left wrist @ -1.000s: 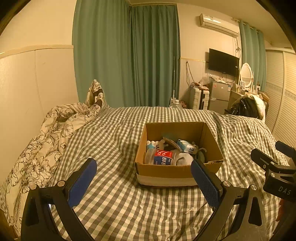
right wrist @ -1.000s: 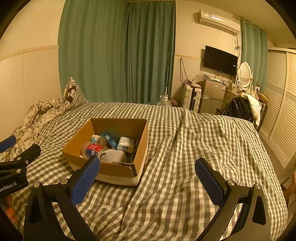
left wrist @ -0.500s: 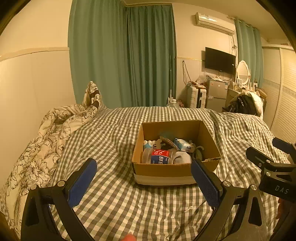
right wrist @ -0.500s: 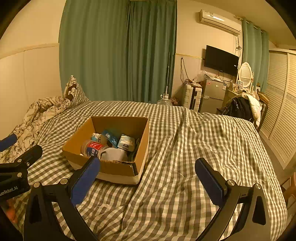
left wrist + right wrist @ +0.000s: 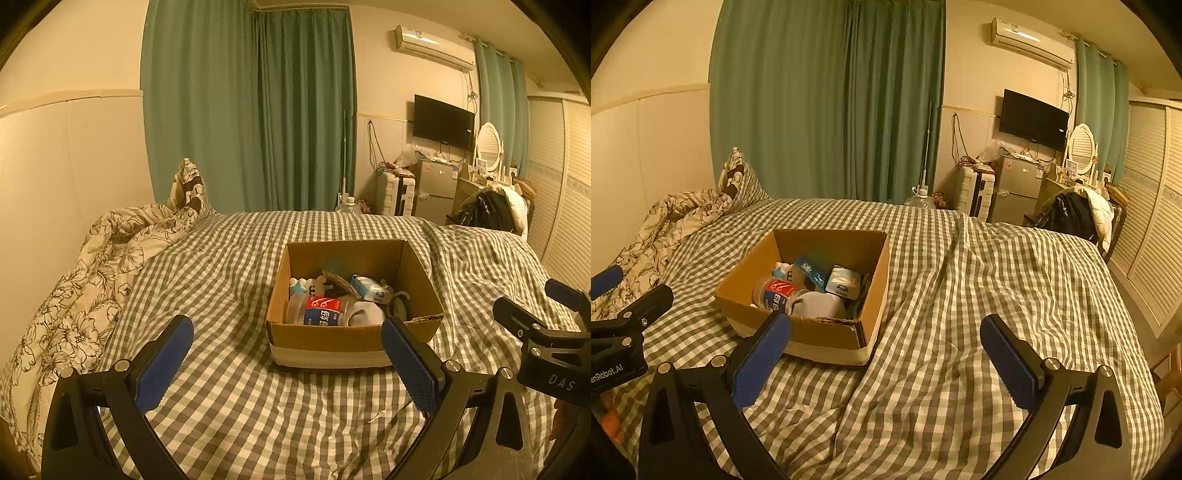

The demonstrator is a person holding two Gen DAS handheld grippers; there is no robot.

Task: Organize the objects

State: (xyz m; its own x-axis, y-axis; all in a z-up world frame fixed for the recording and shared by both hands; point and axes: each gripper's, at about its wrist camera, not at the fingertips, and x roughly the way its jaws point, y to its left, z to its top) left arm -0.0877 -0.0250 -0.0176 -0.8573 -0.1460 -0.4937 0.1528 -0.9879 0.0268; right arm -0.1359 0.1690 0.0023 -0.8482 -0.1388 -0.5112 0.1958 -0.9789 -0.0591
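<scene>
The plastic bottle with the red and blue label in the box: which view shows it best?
The left wrist view: the bottle lies broadside, label facing the camera. In the right wrist view, the bottle is angled, its lower end behind the right gripper's finger.

my left wrist view looks straight across the bed at the cardboard box, close. my right wrist view sits further right, box front-left. both share box, curtains.
</scene>
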